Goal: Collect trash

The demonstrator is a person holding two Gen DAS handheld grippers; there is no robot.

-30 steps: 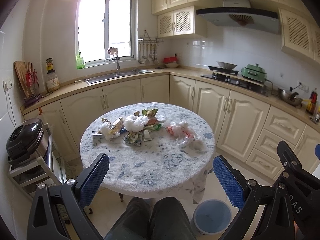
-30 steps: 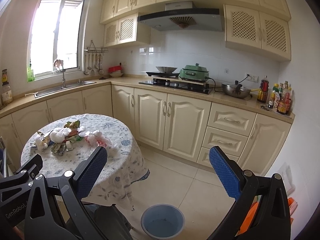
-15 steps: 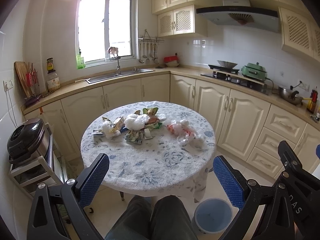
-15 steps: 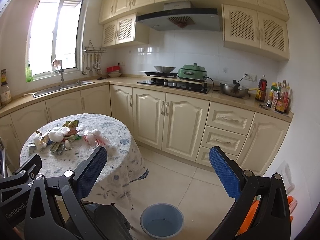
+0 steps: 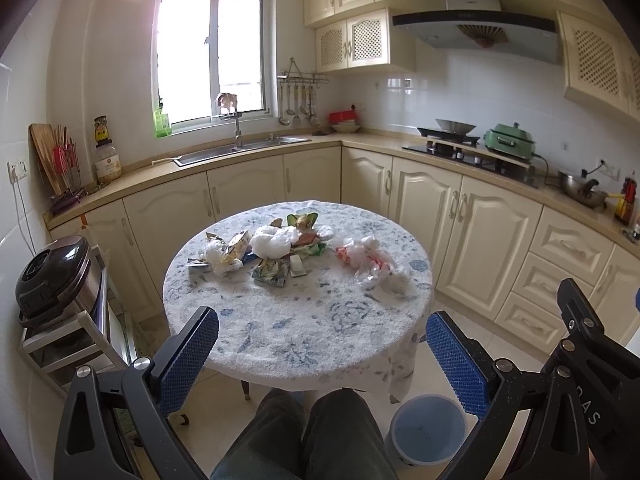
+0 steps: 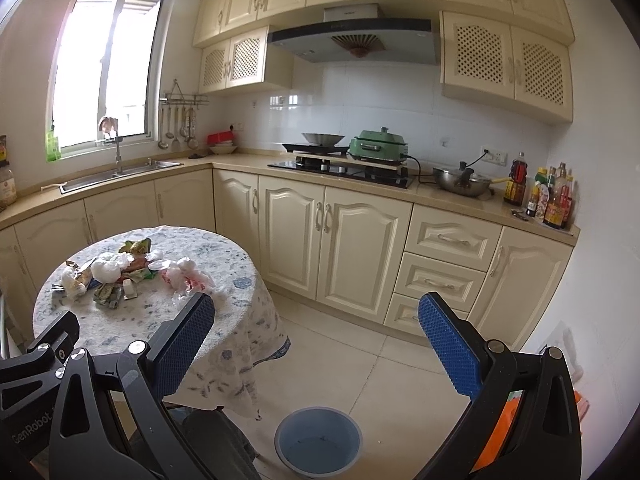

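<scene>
The trash (image 5: 288, 250) lies in a loose band running left to right across the far half of the round table (image 5: 304, 336), well beyond the left gripper (image 5: 322, 350) and right gripper (image 6: 316, 342), both spread wide, empty.

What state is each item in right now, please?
left gripper: open, empty
right gripper: open, empty
blue bin: upright on floor, no trash visible inside
trash pile: on the table
round table: covered by cloth
window: cannot tell
</scene>
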